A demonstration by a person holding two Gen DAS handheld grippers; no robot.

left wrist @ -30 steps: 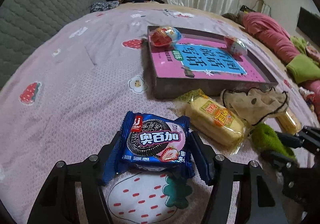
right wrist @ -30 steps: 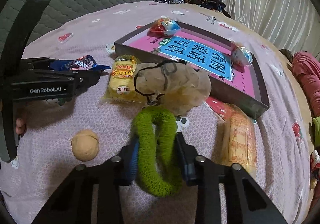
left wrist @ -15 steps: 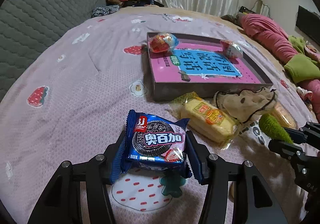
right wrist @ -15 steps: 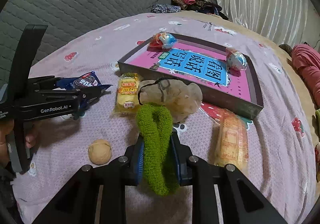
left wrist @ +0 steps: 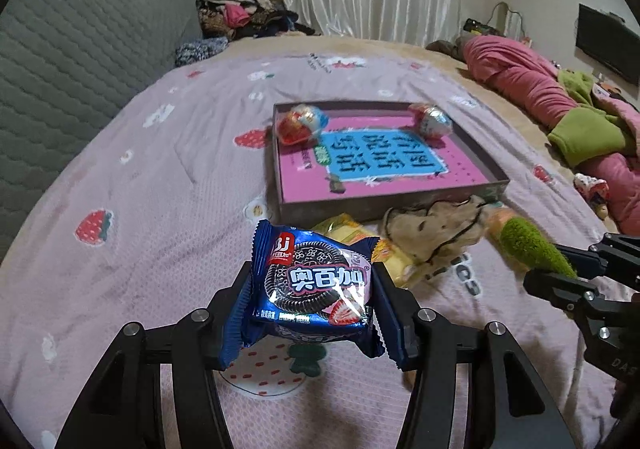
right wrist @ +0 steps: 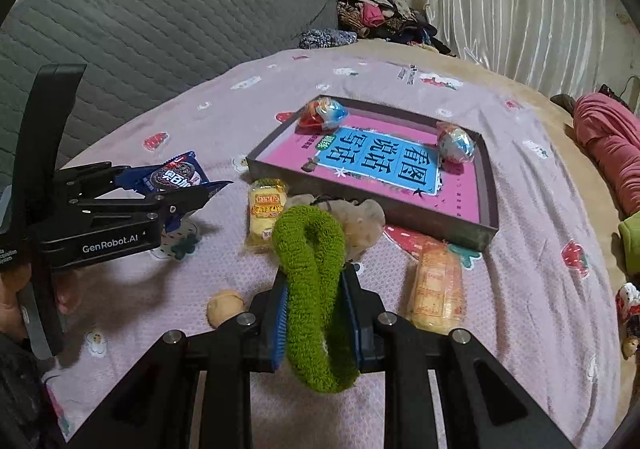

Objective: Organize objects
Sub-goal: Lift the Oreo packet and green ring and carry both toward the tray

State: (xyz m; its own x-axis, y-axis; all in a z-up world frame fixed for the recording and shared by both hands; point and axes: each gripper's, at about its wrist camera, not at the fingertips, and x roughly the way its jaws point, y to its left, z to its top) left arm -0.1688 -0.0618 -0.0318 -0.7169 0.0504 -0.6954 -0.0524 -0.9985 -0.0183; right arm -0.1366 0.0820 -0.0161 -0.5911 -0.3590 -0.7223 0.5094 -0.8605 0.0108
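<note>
My left gripper [left wrist: 316,313] is shut on a blue Oreo packet [left wrist: 316,281] and holds it above the pink bedspread; it also shows in the right wrist view [right wrist: 176,179]. My right gripper [right wrist: 316,313] is shut on a green fuzzy loop [right wrist: 312,273], lifted off the bed, seen at the right of the left wrist view [left wrist: 532,245]. A grey tray [right wrist: 444,227] with a pink and blue book [right wrist: 384,165] holds two foil-wrapped eggs [right wrist: 324,113] [right wrist: 456,145].
A yellow snack pack [right wrist: 266,209], a beige net pouch [right wrist: 360,221], a long orange cracker pack [right wrist: 438,285] and a small tan ball [right wrist: 226,305] lie on the bed before the tray. Grey headboard at left, pink bedding at right.
Both grippers have risen and pulled back from the bed, each carrying its object; the tray and loose items now look farther off.
</note>
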